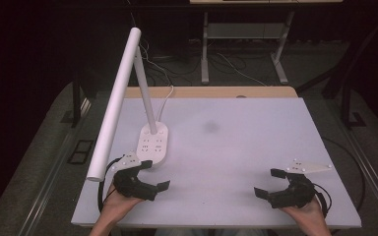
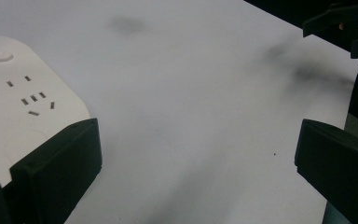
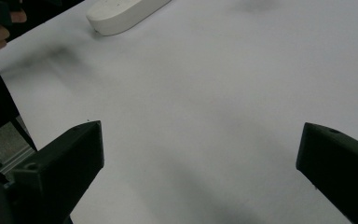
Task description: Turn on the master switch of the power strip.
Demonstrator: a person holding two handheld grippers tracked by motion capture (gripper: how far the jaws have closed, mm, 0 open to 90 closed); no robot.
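Where the person's forearms come in at the near edge, they are cut off by the frame, so little more than the two hands can be seen. The left hand (image 1: 115,204) holds the left black two-jaw gripper (image 1: 153,175) with its jaws spread wide and nothing between them; its far jaw sits just beside the near end of the white oval power strip (image 1: 153,142), though whether they touch is hard to judge. The right hand (image 1: 307,211) holds the right black two-jaw gripper (image 1: 269,183), likewise spread and empty, low over the bare white table top (image 1: 246,142), well apart from the strip.

On the strip stands a white desk lamp with a long tubular head (image 1: 115,101); its near end hangs over the table's left edge and hides part of the floor. In the left gripper view the strip (image 2: 23,107) is cut by the frame and partly covered by that gripper's own jaw; small socket slots and a round button show, but no readable lettering. The right gripper view catches one rounded end of the strip (image 3: 121,14) at the top edge. A faint dark smudge (image 1: 210,127) marks the table's middle. The room beyond is dim, with desk legs and cables barely distinct.
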